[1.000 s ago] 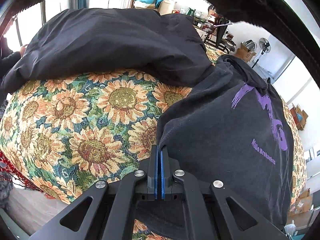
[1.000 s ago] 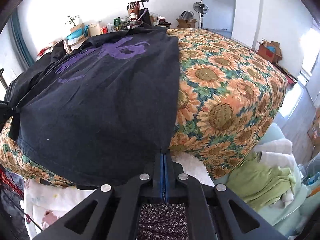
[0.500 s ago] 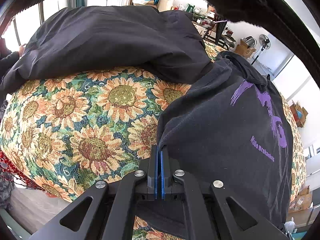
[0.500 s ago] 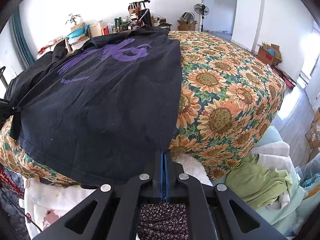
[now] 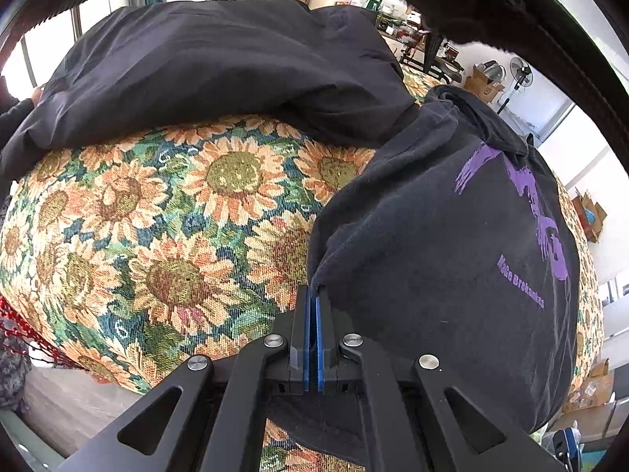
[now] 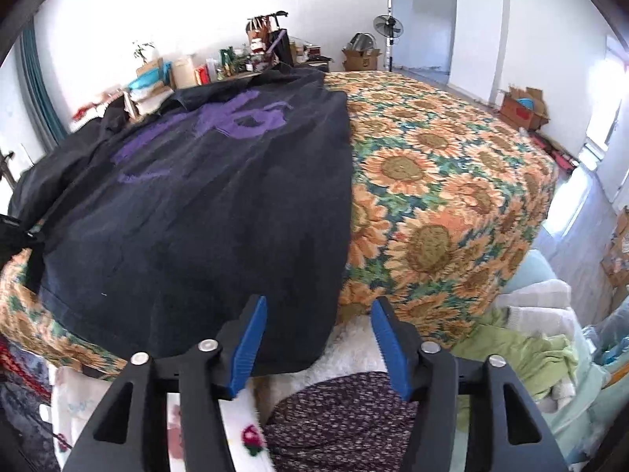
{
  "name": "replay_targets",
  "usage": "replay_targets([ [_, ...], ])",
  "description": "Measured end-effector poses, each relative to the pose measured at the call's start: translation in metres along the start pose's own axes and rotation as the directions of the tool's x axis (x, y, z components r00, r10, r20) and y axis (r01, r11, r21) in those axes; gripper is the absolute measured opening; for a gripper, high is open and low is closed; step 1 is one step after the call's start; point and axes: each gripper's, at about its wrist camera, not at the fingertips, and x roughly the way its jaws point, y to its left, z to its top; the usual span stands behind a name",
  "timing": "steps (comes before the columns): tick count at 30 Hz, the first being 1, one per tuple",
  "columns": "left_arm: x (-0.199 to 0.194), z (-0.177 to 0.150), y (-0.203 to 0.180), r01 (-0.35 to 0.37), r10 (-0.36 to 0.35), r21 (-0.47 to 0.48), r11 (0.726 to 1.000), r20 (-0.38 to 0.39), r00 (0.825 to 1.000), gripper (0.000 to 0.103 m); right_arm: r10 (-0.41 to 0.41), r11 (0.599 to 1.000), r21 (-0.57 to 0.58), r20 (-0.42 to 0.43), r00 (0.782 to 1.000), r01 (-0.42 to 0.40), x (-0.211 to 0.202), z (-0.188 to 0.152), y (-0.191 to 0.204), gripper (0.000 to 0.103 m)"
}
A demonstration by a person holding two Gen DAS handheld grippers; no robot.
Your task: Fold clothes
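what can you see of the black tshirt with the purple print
The black t-shirt looks like soft, slightly faded cotton, with a purple graphic and small purple lettering. It lies spread on the sunflower cover, hem hanging over the near edge. The left gripper pinches one edge; the right gripper is open at its corner.

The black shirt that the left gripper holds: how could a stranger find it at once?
Look at the sunflower-patterned cover; two dark garments lie on it. The black shirt lies nearer, its edge pinched in the left gripper. Unlike the plain dark garment behind it, it carries a purple print.
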Motion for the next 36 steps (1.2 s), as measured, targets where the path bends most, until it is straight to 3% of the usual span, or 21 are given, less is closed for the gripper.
replay_targets([
  [7, -0.007, 0.000, 0.007, 0.044, -0.044, 0.002, 0.999, -0.028, 0.999, 0.002, 0.122, 0.991, 0.055, -0.059, 0.991, -0.119, 0.018, 0.002, -0.009, 0.069],
  [10, -0.007, 0.000, 0.006, 0.061, -0.059, 0.050, 0.997, -0.044, 0.997, 0.002, 0.142, 0.989, 0.060, -0.098, 0.985, -0.137, 0.034, 0.000, -0.011, 0.070],
  [16, -0.003, -0.004, 0.002, 0.025, -0.020, 0.075, 0.997, -0.060, 0.998, 0.002, 0.142, 0.986, 0.108, -0.130, 0.981, -0.129, 0.059, -0.001, -0.014, 0.069],
  [18, -0.002, -0.006, -0.001, 0.017, -0.012, 0.083, 0.996, -0.065, 0.998, 0.002, 0.175, 0.979, 0.125, -0.134, 0.975, -0.158, 0.063, -0.001, -0.014, 0.053],
  [19, -0.003, -0.006, -0.002, 0.014, -0.008, 0.085, 0.996, -0.064, 0.998, 0.002, 0.189, 0.977, 0.129, -0.138, 0.972, -0.172, 0.064, -0.001, -0.013, 0.034],
  [20, -0.003, -0.007, -0.002, 0.010, -0.005, 0.088, 0.996, -0.063, 0.998, 0.002, 0.195, 0.976, 0.126, -0.143, 0.970, -0.177, 0.065, -0.001, -0.012, 0.022],
  [22, -0.004, -0.009, -0.004, -0.005, 0.011, 0.096, 0.995, -0.056, 0.998, 0.002, 0.200, 0.976, 0.117, -0.140, 0.970, -0.184, 0.063, -0.002, -0.010, 0.005],
  [25, -0.007, -0.010, -0.004, -0.012, 0.019, 0.099, 0.995, -0.064, 0.998, 0.002, 0.234, 0.966, 0.143, -0.112, 0.966, -0.217, 0.050, 0.002, -0.016, 0.001],
  [36, -0.036, -0.010, 0.002, 0.138, -0.133, 0.062, 0.988, -0.085, 0.987, 0.002, 0.250, 0.952, 0.155, 0.113, 0.962, -0.266, -0.030, 0.035, -0.041, 0.001],
])
